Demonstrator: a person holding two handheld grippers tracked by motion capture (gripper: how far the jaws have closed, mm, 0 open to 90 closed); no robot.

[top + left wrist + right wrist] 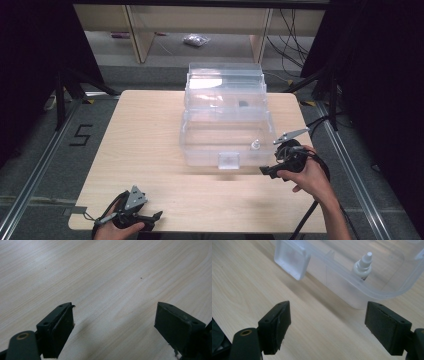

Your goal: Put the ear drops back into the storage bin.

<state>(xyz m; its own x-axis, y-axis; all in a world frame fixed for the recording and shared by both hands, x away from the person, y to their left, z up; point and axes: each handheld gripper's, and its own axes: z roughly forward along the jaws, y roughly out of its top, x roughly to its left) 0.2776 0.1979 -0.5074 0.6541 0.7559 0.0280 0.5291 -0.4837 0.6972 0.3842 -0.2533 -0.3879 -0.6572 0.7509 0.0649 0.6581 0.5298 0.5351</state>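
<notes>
A clear plastic box (200,150) stands in the middle of the wooden table with its lid (225,82) tipped open at the back. A small white dropper bottle (255,145) stands upright inside, near the front right corner. My right gripper (265,171) sits just off that corner, low over the table, jaws open and nothing between them. In the right gripper view the open gripper (328,322) faces the box wall (362,297), with the bottle (362,267) behind it. My left gripper (156,216) rests near the table's front edge, open (115,322) over bare wood.
A square clear latch (229,160) hangs from the box's front wall; it also appears as the latch (292,261) in the right gripper view. A small dark item (243,104) lies in the lid area. The table (140,140) has bare wood left of the box.
</notes>
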